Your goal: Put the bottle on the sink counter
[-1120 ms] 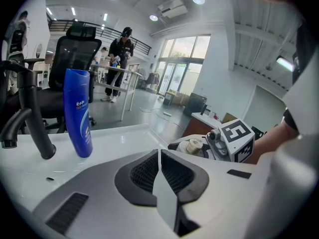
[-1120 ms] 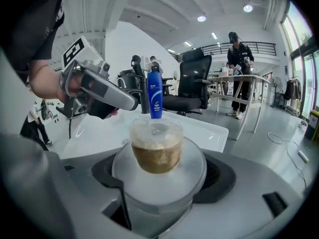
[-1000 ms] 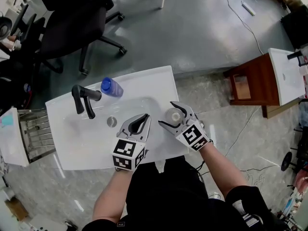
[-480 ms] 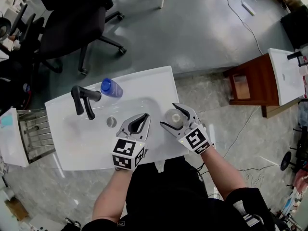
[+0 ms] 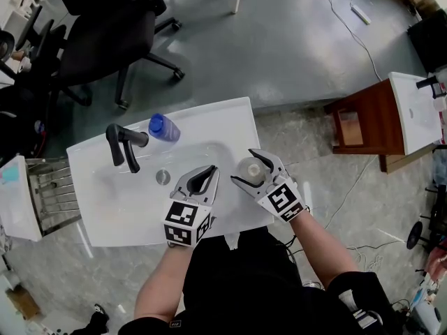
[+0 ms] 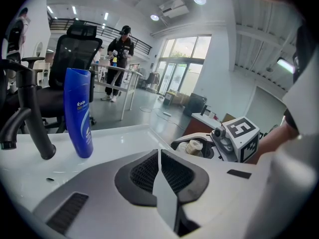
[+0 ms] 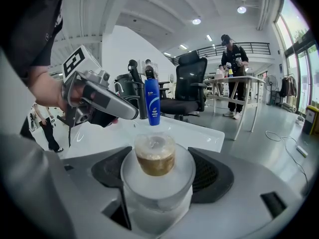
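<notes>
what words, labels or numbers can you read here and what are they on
Blue bottle: white print on its front, too blurred to read.
Marker cubes: black-and-white square patterns only, no words.
Clear bottle: no label visible.

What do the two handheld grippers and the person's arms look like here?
Both the left gripper and right gripper have light grey shells with black ribbed jaw pads, and each carries a white cube with black square markers. The person wears a black short-sleeved top.
</notes>
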`<state>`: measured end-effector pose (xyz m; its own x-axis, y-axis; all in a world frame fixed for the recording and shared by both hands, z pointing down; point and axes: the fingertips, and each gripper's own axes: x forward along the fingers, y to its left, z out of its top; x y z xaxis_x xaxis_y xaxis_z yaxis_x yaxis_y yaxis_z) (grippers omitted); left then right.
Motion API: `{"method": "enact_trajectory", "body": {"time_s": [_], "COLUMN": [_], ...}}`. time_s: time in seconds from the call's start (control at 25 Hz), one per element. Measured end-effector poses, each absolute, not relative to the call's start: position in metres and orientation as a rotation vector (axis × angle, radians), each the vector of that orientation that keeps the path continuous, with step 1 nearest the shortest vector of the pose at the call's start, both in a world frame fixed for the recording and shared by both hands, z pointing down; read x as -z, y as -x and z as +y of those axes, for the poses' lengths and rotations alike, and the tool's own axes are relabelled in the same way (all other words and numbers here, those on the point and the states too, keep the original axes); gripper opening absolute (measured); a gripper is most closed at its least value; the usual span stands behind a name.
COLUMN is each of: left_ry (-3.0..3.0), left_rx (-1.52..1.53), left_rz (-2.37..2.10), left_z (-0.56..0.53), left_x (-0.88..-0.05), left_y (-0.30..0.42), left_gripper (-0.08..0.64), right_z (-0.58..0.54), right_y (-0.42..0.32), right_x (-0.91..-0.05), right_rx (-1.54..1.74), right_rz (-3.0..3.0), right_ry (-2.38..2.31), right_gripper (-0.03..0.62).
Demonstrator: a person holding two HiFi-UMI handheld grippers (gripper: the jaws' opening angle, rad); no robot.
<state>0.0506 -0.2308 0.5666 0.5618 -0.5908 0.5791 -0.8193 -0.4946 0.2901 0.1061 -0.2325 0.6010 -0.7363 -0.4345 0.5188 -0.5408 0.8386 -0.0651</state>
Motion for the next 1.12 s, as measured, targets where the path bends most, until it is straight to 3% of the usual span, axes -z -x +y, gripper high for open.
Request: {"method": "enact_trajectory", "body": {"time_s": [1.12], "left_ry": [-2.326], "left_rx": [-0.529], "left_rz": [-1.233], "left_z": [-0.236], "left_x": [-0.503], "left_y": [-0.023], "left_gripper": [0.021], "right_z": [-0.234], "right_y": [-0.106], "right_x": [-0.529], "right_rx": [-0.259], "right_rz": [-2.587], "right_ry": [-0.765], "right_gripper": [0.362]}}
